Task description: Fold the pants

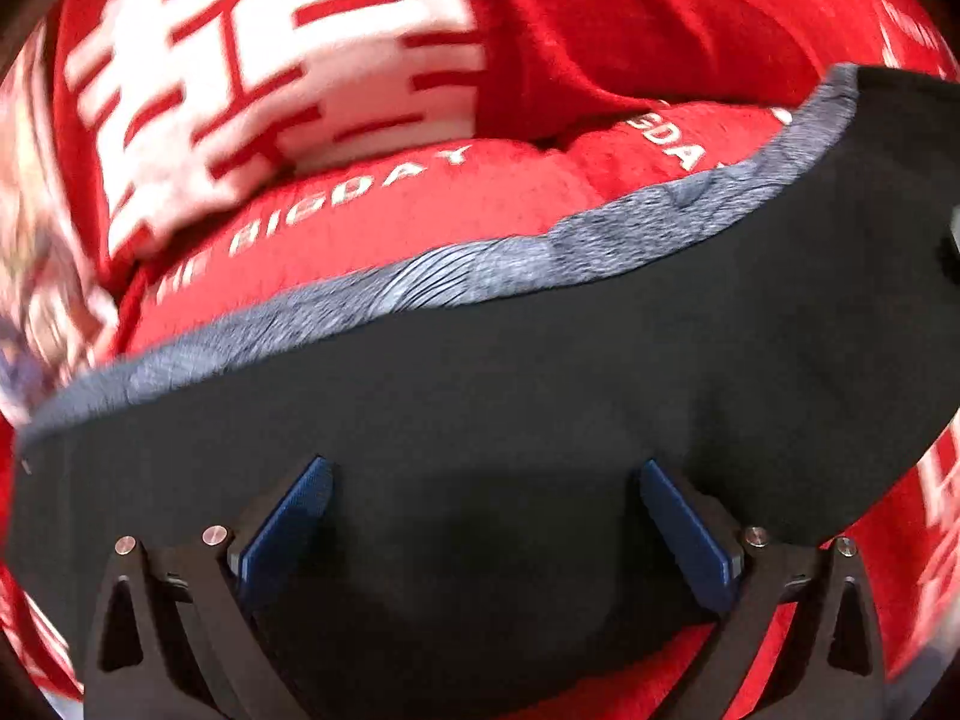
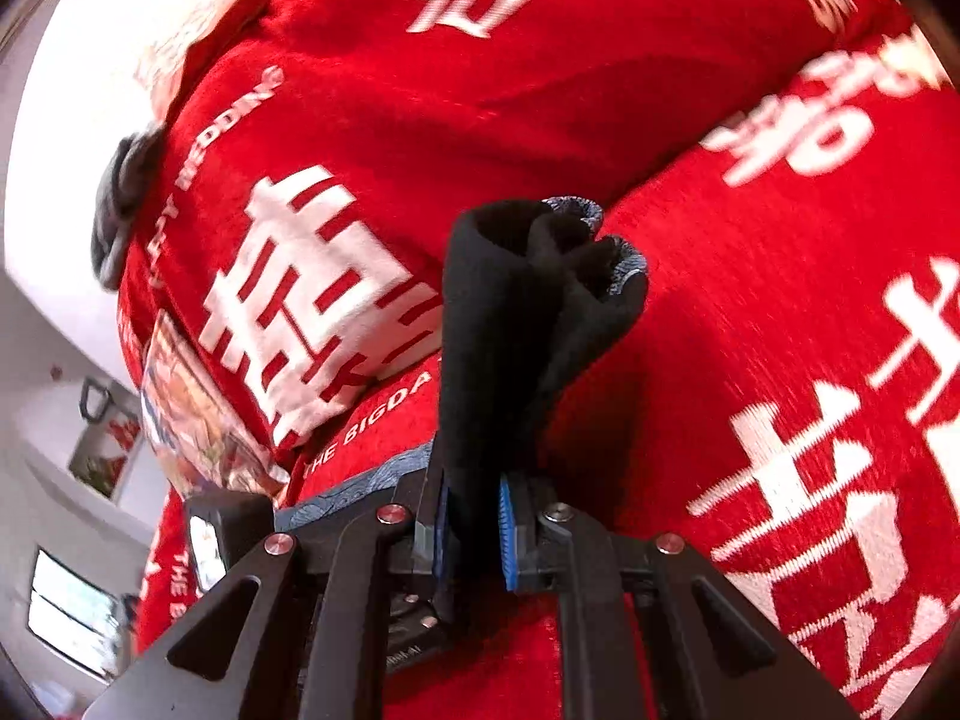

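Writing, left wrist view: white letters on the red blanket (image 1: 600, 30) read "BIGDAY" at centre left, and "GDA" again at upper right; large white block characters fill the upper left, blurred.
Writing, right wrist view: "THE BIGDA" runs at lower centre of the red blanket (image 2: 690, 330); another line at upper left seems to end in "WEDDING"; big white characters sit at left, top and right.
Pants: one pair of black pants (image 1: 480, 390) with a grey waistband (image 1: 420, 282) crossing the middle of the frame, lying on the blanket.
Left gripper (image 1: 483, 519): two blue pads spread wide over the dark cloth, nothing pinched.
Right gripper (image 2: 471, 531): blue pads pressed onto a bunched fold of the pants (image 2: 516, 312), which stands up at centre frame.
Grippers counted: two.
Elsewhere: a colourful printed item (image 2: 198, 414) at lower left, its text unreadable.
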The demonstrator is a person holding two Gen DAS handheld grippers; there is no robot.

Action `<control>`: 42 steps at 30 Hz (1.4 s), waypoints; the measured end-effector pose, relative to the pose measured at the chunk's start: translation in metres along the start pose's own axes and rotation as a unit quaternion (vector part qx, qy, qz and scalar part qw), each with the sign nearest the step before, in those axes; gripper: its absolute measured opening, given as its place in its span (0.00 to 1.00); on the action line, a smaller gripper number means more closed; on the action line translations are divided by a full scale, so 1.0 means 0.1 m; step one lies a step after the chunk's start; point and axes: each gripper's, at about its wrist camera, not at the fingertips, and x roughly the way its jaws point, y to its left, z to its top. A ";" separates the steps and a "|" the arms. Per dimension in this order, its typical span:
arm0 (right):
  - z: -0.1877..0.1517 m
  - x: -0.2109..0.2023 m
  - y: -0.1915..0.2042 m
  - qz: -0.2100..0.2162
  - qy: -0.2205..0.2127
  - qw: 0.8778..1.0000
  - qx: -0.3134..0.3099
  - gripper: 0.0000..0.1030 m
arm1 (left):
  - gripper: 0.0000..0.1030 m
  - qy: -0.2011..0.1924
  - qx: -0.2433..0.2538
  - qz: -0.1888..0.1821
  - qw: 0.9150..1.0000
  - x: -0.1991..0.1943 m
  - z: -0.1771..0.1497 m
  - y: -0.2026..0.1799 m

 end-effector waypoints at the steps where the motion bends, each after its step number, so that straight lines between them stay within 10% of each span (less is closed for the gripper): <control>1: 0.01 -0.03 0.11 -0.003 -0.001 1.000 -0.019 0.14 | 1.00 -0.007 -0.009 0.003 1.000 -0.05 -0.02 0.06; 18: -0.77 0.80 1.94 0.002 0.112 0.960 -0.258 0.14 | 1.00 -0.060 -0.213 0.097 0.970 -0.74 -0.80 2.35; 23: -1.54 1.51 2.18 -0.051 0.197 0.929 -0.310 0.18 | 1.00 -0.040 -0.238 0.102 0.965 -0.63 -1.08 2.72; 30: -1.91 1.36 2.52 -0.126 0.166 0.885 -0.416 0.22 | 1.00 -0.034 -0.239 0.089 0.966 -0.57 -1.29 2.86; 33: -1.85 1.09 2.57 -0.088 0.169 0.894 -0.406 0.23 | 1.00 -0.046 -0.237 0.067 0.968 -0.63 -1.28 2.85; 38: -1.42 0.80 2.15 -0.020 0.185 0.955 -0.232 0.26 | 1.00 -0.062 -0.207 0.034 0.976 -0.71 -1.18 2.75; 42: -1.43 0.88 2.19 -0.031 0.185 0.952 -0.242 0.27 | 1.00 -0.042 -0.205 0.039 0.977 -0.63 -1.12 2.66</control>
